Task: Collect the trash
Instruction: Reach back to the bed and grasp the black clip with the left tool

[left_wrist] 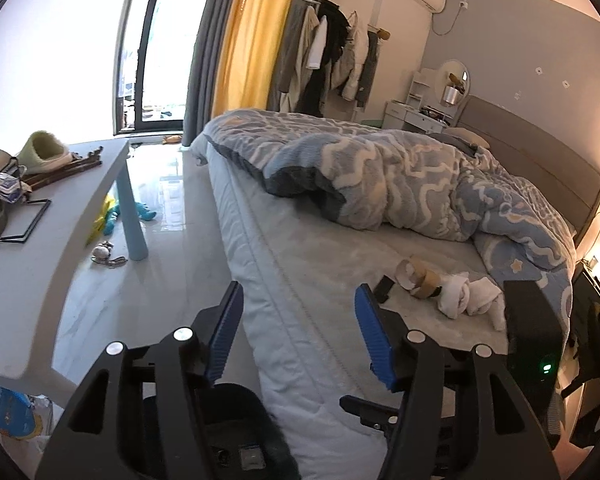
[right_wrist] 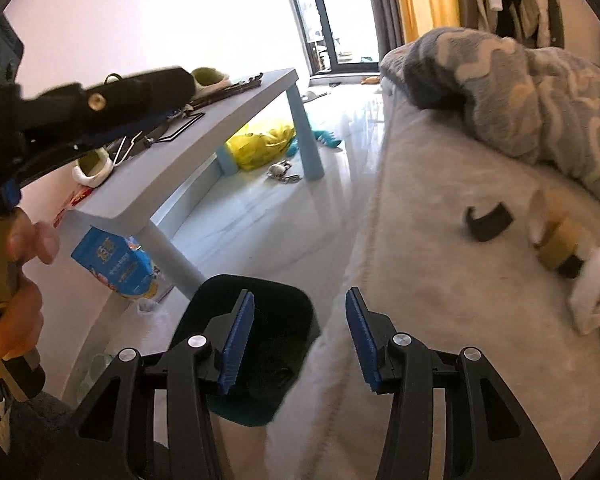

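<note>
Trash lies on the bed's bare mattress [left_wrist: 308,264]: cardboard tape rolls [left_wrist: 418,276], crumpled white tissue [left_wrist: 472,296] and a curved black piece [left_wrist: 384,288]. The same rolls [right_wrist: 560,244], tissue [right_wrist: 596,292] and black piece [right_wrist: 490,220] show in the right wrist view. A dark bin [right_wrist: 260,344] stands on the floor at the bed's edge. My left gripper [left_wrist: 298,312] is open and empty over the mattress edge, short of the trash. My right gripper [right_wrist: 300,320] is open and empty above the bin's rim and bed edge.
A crumpled blue patterned duvet [left_wrist: 420,176] covers the far bed. A pale blue low table [right_wrist: 228,128] with slippers and clutter stands left. A yellow bag [right_wrist: 264,142], keys [right_wrist: 280,172] and a blue packet [right_wrist: 116,264] lie on the glossy floor.
</note>
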Motion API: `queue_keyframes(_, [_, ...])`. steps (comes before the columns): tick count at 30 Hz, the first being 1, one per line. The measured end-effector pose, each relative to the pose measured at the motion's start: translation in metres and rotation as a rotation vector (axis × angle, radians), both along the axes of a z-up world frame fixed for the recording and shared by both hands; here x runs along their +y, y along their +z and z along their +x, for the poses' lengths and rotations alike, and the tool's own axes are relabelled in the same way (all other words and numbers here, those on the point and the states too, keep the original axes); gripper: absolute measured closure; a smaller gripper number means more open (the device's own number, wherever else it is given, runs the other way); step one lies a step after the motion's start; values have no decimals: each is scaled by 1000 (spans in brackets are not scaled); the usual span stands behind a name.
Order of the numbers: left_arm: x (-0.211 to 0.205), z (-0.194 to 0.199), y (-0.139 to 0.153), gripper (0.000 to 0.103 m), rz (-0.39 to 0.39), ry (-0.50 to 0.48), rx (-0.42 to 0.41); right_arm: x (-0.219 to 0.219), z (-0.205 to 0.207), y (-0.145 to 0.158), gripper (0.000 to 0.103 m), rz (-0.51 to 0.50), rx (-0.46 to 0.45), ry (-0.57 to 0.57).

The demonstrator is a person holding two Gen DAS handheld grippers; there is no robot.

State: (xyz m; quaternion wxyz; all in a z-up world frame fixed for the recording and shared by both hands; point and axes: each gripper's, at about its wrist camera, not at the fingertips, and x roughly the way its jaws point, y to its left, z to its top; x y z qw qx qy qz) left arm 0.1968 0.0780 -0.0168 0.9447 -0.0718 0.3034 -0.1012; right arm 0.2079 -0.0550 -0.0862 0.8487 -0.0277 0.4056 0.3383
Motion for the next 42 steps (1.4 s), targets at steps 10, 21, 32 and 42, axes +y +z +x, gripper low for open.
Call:
queue_keyframes(10, [-33, 13, -9, 38, 10, -32, 22, -56, 4, 9, 52, 22, -32, -85])
queue_keyframes(21, [-73, 26, -21, 35, 16, -79, 49, -113, 6, 19, 48, 35, -72, -194])
queue_keyframes(32, [-111, 40, -37, 34, 52, -117, 68, -174, 3, 22, 44, 28, -108, -294])
queue_keyframes(42, [-132, 63, -56, 35, 94, -110, 79, -220, 0, 25, 43, -5, -140, -335])
